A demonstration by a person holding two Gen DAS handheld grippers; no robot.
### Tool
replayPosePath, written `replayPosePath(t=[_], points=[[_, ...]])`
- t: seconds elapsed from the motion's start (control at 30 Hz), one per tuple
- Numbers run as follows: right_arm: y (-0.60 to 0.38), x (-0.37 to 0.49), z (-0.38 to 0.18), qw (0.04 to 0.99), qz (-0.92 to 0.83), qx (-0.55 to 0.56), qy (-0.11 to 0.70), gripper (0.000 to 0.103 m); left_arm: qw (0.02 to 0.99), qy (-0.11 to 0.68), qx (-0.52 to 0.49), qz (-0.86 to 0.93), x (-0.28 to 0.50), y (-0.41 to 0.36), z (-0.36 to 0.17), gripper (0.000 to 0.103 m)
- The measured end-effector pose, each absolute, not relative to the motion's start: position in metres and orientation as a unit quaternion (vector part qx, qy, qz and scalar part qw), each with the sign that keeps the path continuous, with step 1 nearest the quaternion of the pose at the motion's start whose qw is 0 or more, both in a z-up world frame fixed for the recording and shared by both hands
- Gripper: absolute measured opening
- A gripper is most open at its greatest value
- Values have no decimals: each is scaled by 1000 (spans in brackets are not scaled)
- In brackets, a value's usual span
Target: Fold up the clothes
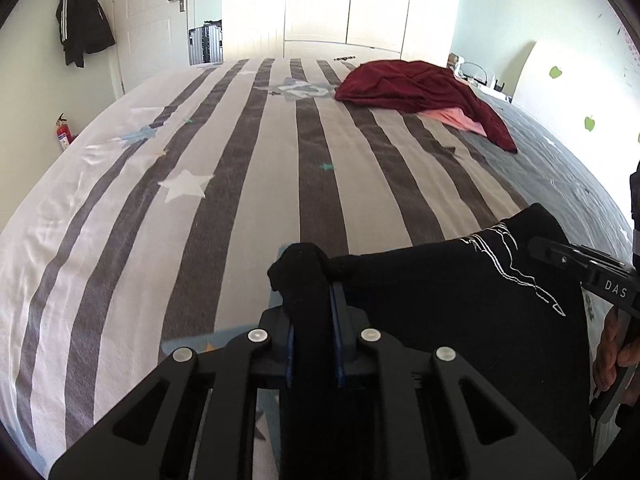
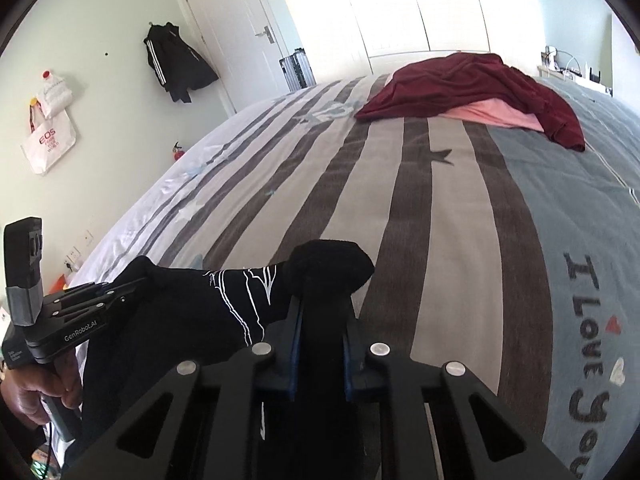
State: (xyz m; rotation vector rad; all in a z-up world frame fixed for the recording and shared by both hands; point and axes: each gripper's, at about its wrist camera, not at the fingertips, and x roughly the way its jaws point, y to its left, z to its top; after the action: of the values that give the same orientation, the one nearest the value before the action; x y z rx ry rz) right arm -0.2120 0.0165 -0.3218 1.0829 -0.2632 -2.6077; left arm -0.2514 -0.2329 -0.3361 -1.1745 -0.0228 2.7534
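1. While the striped bed [image 1: 248, 184] spreads out ahead of me, wide and mostly bare in its near half, the black garment with the white line print [image 1: 460, 300] hangs in the air above its near edge, stretched between my two hands.
2. Far across the bed, well apart from me, a dark red garment [image 2: 472, 84] lies in a heap over a pink garment [image 2: 500, 114]; neither is in play now.
3. The black garment's held edge runs from side to side, from one set of fingers to the other, so its long axis lies across me and the rest of the cloth drops below the fingers toward me.
4. My left gripper [image 1: 314, 280] has its fingers pressed together on a bunched corner of the black garment; cloth pokes out past the tips.
5. My right gripper [image 2: 324, 280] is likewise clamped on the opposite corner, with a wad of fabric capping its tips.
6. Both hands look about level, and neither seems nearer the bed than the other; the open sheet lies straight ahead of both.
7. I judge the coming move to be carrying both corners forward together and laying the cloth flat on the stripes, keeping the edge taut so it does not sag or twist.
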Motion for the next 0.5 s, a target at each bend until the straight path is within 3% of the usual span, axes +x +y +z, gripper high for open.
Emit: replayPosePath(t=[0.2,0.5], points=[[12,-249,-307,143,-916,367,-78,14,53,3,-383,922,-270,-228,-327,11],[25,-190,-264,179,-930,311,-83,14,68,-4,-310,948,-184,-226,-266,12]])
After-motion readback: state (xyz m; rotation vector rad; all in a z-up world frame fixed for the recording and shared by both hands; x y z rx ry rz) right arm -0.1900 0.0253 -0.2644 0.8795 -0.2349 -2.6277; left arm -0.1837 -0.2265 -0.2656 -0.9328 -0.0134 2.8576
